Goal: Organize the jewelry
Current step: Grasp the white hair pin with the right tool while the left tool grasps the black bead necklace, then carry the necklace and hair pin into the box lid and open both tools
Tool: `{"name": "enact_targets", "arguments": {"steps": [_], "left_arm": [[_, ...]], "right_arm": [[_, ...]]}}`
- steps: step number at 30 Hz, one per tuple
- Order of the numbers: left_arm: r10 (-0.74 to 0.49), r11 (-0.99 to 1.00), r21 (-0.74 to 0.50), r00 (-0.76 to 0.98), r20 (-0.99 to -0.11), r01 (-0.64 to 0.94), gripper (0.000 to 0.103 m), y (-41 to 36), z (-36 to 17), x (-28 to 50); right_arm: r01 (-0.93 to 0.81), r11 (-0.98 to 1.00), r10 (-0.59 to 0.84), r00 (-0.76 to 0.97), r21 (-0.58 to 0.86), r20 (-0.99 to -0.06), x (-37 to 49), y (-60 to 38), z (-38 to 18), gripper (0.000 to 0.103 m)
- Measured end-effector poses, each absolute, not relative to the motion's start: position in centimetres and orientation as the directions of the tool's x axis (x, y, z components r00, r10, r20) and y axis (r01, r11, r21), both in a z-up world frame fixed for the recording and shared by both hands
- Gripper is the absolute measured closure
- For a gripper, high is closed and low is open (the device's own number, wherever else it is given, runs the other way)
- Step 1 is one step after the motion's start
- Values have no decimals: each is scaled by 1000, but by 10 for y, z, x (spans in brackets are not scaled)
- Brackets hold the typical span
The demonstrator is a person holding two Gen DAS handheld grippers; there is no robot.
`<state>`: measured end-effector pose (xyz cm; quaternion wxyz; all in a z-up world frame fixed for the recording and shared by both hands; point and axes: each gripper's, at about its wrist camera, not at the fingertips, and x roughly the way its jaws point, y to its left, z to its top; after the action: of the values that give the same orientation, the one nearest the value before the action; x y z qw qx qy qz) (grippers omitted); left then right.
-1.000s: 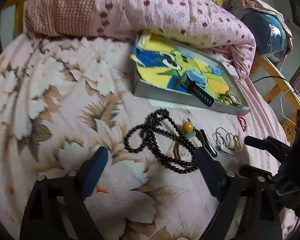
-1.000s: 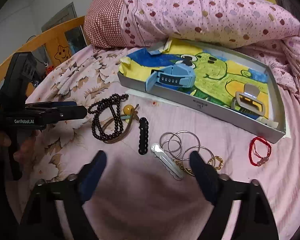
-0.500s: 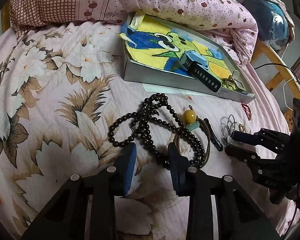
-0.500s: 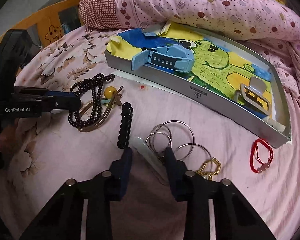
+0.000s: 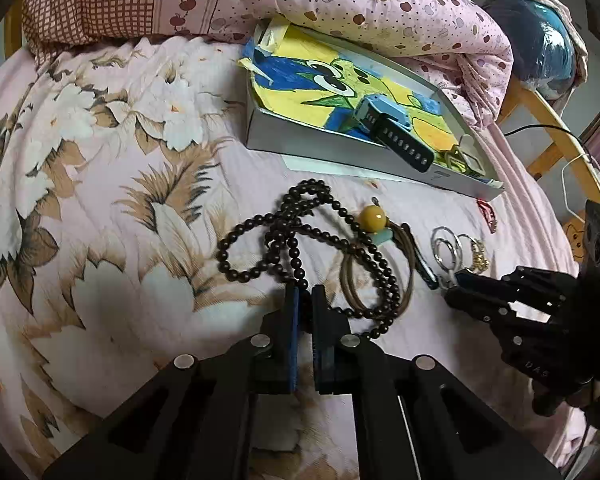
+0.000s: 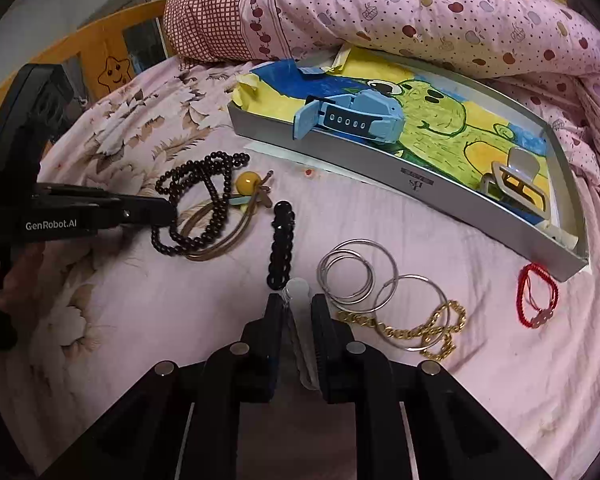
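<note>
Centrally, left gripper [image 5: 305,294] pinching dark bead necklace [image 5: 300,240] on the bed [image 5: 100,200], right gripper [image 6: 296,308] nipping a silver clip [image 6: 298,292] — bare sheet nearer, tray [image 6: 380,172] beyond holding blue watch [image 6: 352,118], hair claw [image 6: 516,180].

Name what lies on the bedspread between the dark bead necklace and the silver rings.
In the right wrist view, a black beaded hair clip lies between the dark bead necklace and the silver rings.

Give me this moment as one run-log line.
left gripper: shut on bead necklace | right gripper: shut on silver hair clip | tray: watch, claw clip inside
</note>
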<state>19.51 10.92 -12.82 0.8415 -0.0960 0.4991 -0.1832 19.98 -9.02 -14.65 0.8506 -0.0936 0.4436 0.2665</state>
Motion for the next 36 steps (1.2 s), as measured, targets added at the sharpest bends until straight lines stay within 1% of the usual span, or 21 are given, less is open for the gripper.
{"name": "enact_targets", "arguments": {"steps": [7,16,26,36], "left_arm": [[-480,877,-422,427,-767,229,100,102,-114,184],[-525,850,-471,454,-720,236,100,99,-88,175],[-522,849,-464,535,-664,253,100,87,-27,176],[-534,844,-416,609,-587,340,100,62,36,207]], "right_arm": [[-522,843,407,463,130,-787,196,-94,-139,89],[-519,837,457,487,174,-744,192,-102,-123,89],[-514,830,513,547,218,-661,198,-119,-95,89],[-507,836,522,620,210,-586,234,-138,-61,89]]}}
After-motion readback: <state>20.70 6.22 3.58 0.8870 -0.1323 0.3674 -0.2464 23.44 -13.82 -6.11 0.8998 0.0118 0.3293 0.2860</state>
